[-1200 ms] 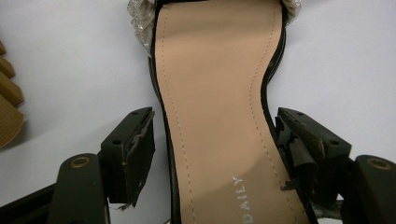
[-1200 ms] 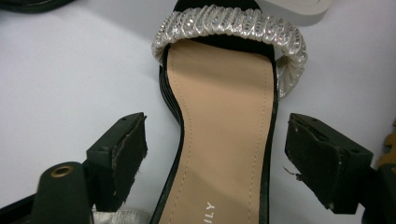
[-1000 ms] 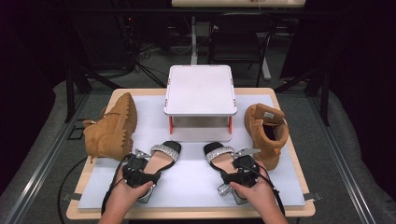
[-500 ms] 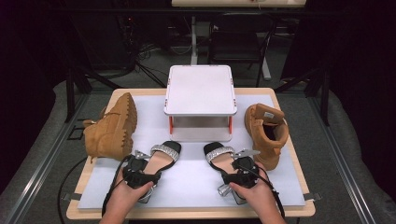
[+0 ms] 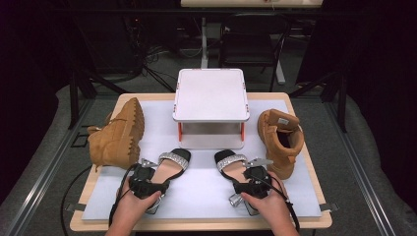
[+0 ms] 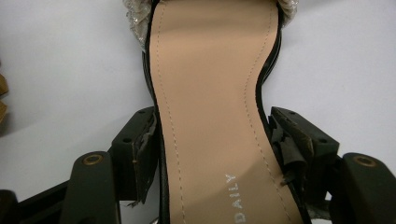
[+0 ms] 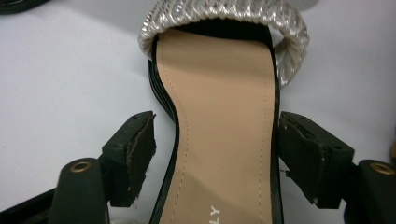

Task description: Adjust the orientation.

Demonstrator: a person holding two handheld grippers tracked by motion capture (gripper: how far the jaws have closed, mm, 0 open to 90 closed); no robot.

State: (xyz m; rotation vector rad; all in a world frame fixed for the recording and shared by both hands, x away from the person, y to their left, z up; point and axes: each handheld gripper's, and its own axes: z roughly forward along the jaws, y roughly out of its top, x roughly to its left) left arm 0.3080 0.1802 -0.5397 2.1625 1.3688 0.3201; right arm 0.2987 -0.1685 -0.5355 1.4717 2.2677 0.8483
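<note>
Two black sandals with tan stitched insoles and glittering silver toe straps lie side by side on the white worktop [image 5: 206, 191], in front of a white stand [image 5: 210, 105]. The left hand-held gripper [image 6: 212, 144] straddles the left sandal [image 6: 212, 93], its pads seemingly touching the sole's edges. The right hand-held gripper [image 7: 217, 149] stands spread around the right sandal [image 7: 224, 107], with a gap at one side. Tan boots [image 5: 115, 135] flank them.
</note>
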